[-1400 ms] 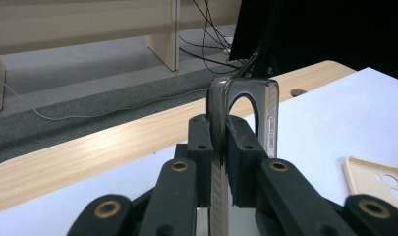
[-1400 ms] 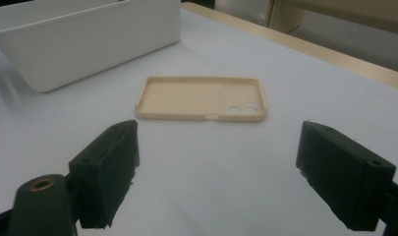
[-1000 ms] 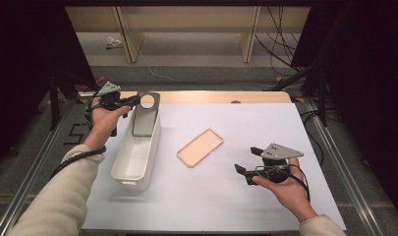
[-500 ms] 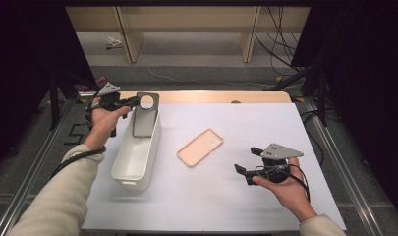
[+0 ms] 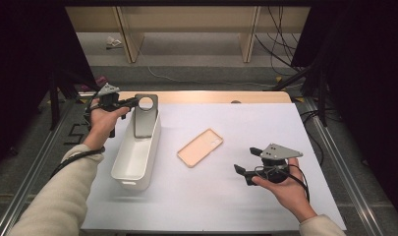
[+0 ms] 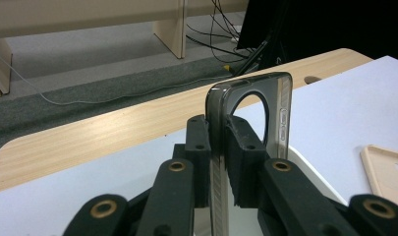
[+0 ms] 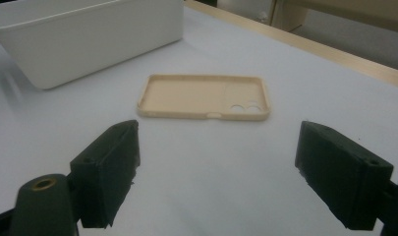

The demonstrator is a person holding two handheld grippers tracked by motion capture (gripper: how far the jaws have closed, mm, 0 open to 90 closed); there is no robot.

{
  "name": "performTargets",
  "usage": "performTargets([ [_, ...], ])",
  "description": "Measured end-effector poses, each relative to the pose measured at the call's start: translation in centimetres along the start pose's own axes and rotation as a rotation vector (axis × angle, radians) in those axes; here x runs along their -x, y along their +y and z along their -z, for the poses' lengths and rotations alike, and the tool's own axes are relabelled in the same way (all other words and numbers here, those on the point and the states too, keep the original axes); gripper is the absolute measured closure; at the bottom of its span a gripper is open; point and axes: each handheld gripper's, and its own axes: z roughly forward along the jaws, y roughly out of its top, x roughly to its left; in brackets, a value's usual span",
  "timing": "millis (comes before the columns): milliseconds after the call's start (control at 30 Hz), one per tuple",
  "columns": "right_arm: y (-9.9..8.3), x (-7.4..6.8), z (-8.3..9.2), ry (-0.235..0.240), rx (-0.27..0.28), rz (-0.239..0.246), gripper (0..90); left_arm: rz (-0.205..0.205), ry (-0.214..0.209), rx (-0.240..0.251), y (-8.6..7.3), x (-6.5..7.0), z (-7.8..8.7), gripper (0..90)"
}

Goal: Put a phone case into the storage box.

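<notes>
A smoky grey phone case (image 5: pixel 146 117) with a round camera hole stands upright over the far end of the white bin (image 5: pixel 132 164). My left gripper (image 5: pixel 133 102) is shut on its edge, and in the left gripper view the case (image 6: pixel 265 105) is pinched between the black jaws. A beige phone case (image 5: pixel 200 147) lies open side up on the white table, right of the bin. My right gripper (image 5: pixel 245 162) hovers open near the table's front right, jaws wide apart with nothing between them. In the right gripper view the beige case (image 7: pixel 204 96) lies ahead of them.
The white sheet (image 5: pixel 265 123) covers a wooden table whose bare far edge (image 5: pixel 211 97) shows. Beyond it lie a floor with cables (image 5: pixel 280 44) and wooden furniture legs. Metal rails run along both sides of the table. In the right gripper view the bin (image 7: pixel 83 34) is at upper left.
</notes>
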Motion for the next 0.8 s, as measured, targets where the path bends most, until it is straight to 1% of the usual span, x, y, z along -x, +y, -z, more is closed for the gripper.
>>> performTargets([
  [167, -0.01, 0.00, 0.01, 0.001, -0.001, 0.001, 17.8, 0.004, 0.005, 0.000, 0.05, -0.04, -0.07, 79.6],
  [500, -0.02, 0.00, -0.04, 0.002, -0.002, 0.001, 18.1, -0.008, 0.020, -0.020, 0.14, -0.15, -0.31, 77.9],
  [800, -0.03, 0.01, -0.06, 0.003, 0.000, -0.001, 18.0, -0.023, 0.067, -0.062, 0.41, 0.12, -0.82, 73.8],
])
